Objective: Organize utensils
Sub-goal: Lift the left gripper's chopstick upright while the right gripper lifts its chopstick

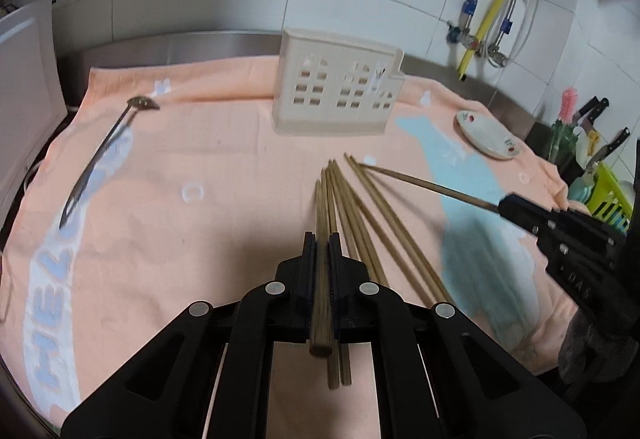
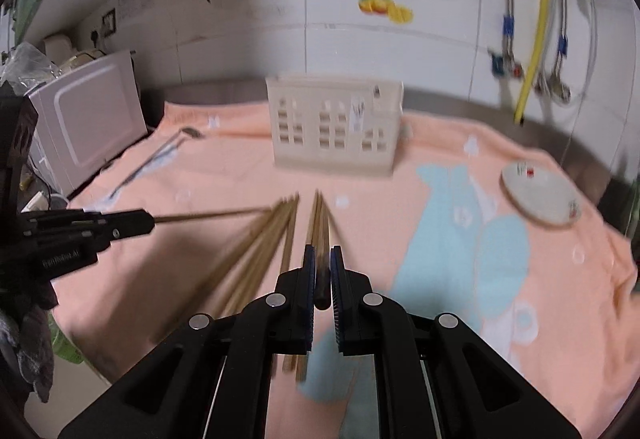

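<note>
Nearest the left wrist camera, the left gripper (image 1: 323, 239) had its fingers (image 1: 309, 263) pinched narrow on one wooden chopstick (image 1: 321, 275), whose thick end stuck back toward the lens. From the right wrist camera, the right gripper (image 2: 322, 253) likewise clamped a second chopstick (image 2: 321, 281) between its fingers (image 2: 308, 271); in the left view that stick slanted up from the towel into the dark fingers at the right edge. Just beyond both grippers, the loose chopsticks (image 1: 362, 223) lay fanned on the peach towel (image 1: 208, 167) that covered the desk. Further left a metal spoon (image 1: 100, 155) lay on the towel, well apart from the sticks. To the right sat a small white plate (image 1: 486, 135). At the far side the cream utensil holder (image 1: 338, 91) stood upright, with a white microwave (image 2: 88, 119) off to the left.
</note>
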`<state>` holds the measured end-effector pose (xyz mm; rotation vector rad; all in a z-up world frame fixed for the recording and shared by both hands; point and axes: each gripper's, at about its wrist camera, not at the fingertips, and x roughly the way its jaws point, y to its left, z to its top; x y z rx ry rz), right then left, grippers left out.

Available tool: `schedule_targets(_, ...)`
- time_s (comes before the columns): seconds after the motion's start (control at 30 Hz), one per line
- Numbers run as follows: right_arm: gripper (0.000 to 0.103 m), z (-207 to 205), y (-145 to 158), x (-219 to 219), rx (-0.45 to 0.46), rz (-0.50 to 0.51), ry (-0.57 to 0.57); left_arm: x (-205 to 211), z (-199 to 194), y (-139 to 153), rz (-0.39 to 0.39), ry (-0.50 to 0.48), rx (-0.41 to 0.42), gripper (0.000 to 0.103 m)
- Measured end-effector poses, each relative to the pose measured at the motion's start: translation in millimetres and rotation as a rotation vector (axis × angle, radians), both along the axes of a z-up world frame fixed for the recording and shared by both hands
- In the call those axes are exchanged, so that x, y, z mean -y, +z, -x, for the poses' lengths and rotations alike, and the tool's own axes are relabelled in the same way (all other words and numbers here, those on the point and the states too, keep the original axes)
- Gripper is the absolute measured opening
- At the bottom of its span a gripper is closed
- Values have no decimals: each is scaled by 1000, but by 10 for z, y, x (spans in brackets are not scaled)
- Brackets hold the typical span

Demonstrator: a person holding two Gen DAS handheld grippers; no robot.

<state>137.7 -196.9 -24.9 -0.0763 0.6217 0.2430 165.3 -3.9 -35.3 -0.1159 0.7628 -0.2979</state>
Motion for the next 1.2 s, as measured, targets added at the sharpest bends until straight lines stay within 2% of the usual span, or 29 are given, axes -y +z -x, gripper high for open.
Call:
schedule_targets(0.13, 7, -183, 209, -49, 31, 18, 30, 7, -102, 102, -17, -3, 19, 5)
schedule_targets(0.47, 2, -753, 731, 38, 15, 12, 96, 2, -378, 541, -45, -11, 71, 5)
schedule_targets(0.6, 2, -839, 784, 116, 13, 28, 68, 37, -429, 640, -63, -22, 94, 5)
schedule_targets(0.73, 3, -742, 508, 165, -52, -3, 69, 35, -432, 598, -57, -20, 87, 5)
schedule_targets(0.97, 5, -371, -231, 146, -195, -14, 76, -2, -405, 579, -57, -12, 87, 5)
schedule_targets(1.2, 5, -124, -696, 89, -240, 29, 60, -10, -371, 568, -62, -12, 84, 6)
